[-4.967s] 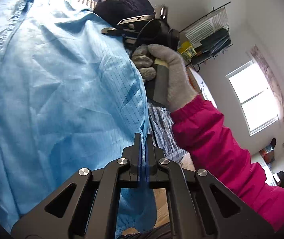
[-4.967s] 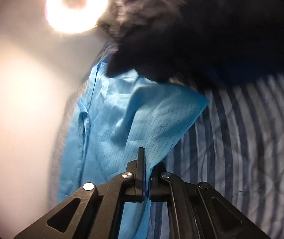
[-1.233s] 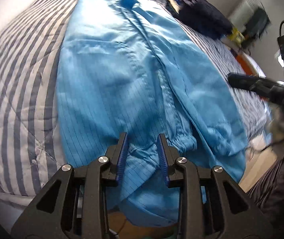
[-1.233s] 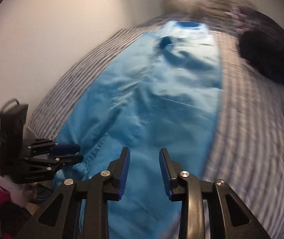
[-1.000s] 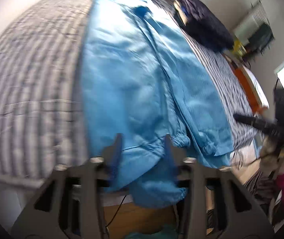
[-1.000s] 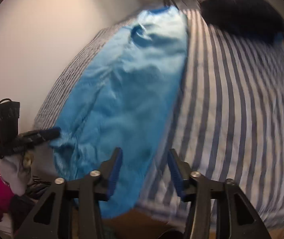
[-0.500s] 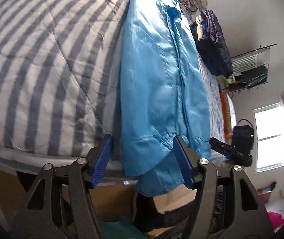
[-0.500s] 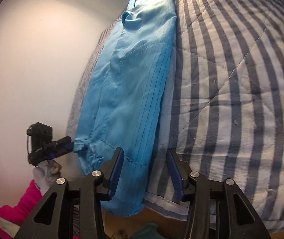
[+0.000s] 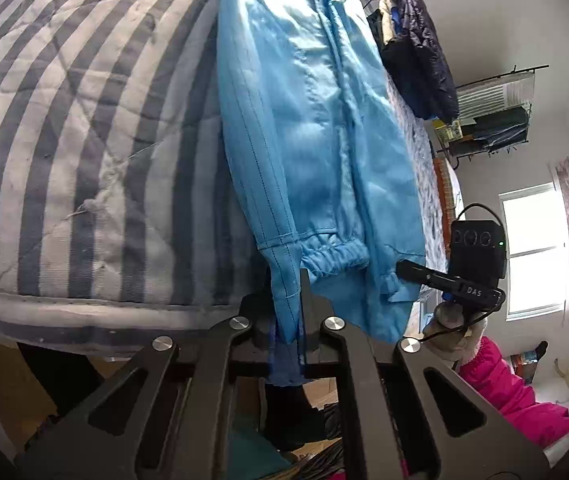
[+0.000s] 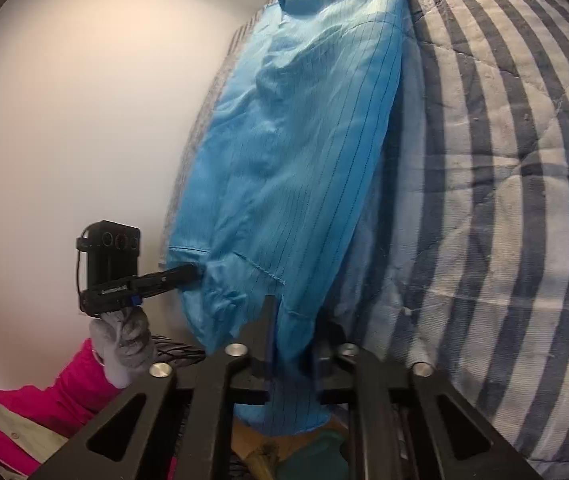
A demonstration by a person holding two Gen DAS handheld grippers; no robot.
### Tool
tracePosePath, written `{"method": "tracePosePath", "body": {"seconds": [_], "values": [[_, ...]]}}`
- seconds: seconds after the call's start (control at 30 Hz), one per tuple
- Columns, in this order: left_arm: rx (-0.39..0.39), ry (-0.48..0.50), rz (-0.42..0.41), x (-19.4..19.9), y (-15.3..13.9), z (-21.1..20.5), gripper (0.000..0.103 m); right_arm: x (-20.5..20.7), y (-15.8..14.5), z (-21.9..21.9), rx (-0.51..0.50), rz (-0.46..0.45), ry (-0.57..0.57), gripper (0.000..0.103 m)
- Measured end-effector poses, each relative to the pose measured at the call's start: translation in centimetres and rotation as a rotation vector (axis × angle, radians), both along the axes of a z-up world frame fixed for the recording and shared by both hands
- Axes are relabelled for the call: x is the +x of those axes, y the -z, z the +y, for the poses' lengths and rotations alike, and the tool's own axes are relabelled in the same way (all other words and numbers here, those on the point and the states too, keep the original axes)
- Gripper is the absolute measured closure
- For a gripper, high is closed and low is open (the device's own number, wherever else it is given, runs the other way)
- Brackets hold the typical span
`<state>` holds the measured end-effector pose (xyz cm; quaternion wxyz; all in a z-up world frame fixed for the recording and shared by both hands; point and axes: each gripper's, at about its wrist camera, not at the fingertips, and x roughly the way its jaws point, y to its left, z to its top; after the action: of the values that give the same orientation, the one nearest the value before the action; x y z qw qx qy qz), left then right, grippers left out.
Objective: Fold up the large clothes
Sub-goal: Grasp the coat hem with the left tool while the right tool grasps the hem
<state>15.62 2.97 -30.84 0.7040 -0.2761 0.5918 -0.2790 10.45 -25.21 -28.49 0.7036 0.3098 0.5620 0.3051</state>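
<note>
A large light-blue garment point(image 9: 308, 128) lies lengthwise on a striped bed, sleeves folded in, its lower hem hanging over the bed's near edge. My left gripper point(image 9: 286, 304) is shut on the hem's left corner. My right gripper point(image 10: 290, 328) is shut on the hem's right corner; the same garment point(image 10: 292, 152) fills the middle of its view. Each gripper shows in the other's view: the right one point(image 9: 416, 272) at the hem's far side, the left one point(image 10: 188, 272) likewise.
The bed has a blue-and-white striped quilt point(image 9: 64, 120). A dark jacket point(image 9: 420, 60) lies at the bed's far right. A wire rack point(image 9: 492, 120) and a window point(image 9: 536, 256) are on the right wall. A plain wall point(image 10: 64, 120) runs along the bed's left.
Both grippers were open and dropping toward the bed's near edge; now each has closed on a corner of the hanging hem.
</note>
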Motion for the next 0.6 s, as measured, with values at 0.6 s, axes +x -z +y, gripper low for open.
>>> {"method": "tracePosePath", "body": {"seconds": [0.6], "values": [[-0.159, -0.024, -0.126, 7.0, -8.5, -2.2, 0.099, 4.7, -5.4, -2.3, 0.199, -0.127, 0.137, 0.102]]}}
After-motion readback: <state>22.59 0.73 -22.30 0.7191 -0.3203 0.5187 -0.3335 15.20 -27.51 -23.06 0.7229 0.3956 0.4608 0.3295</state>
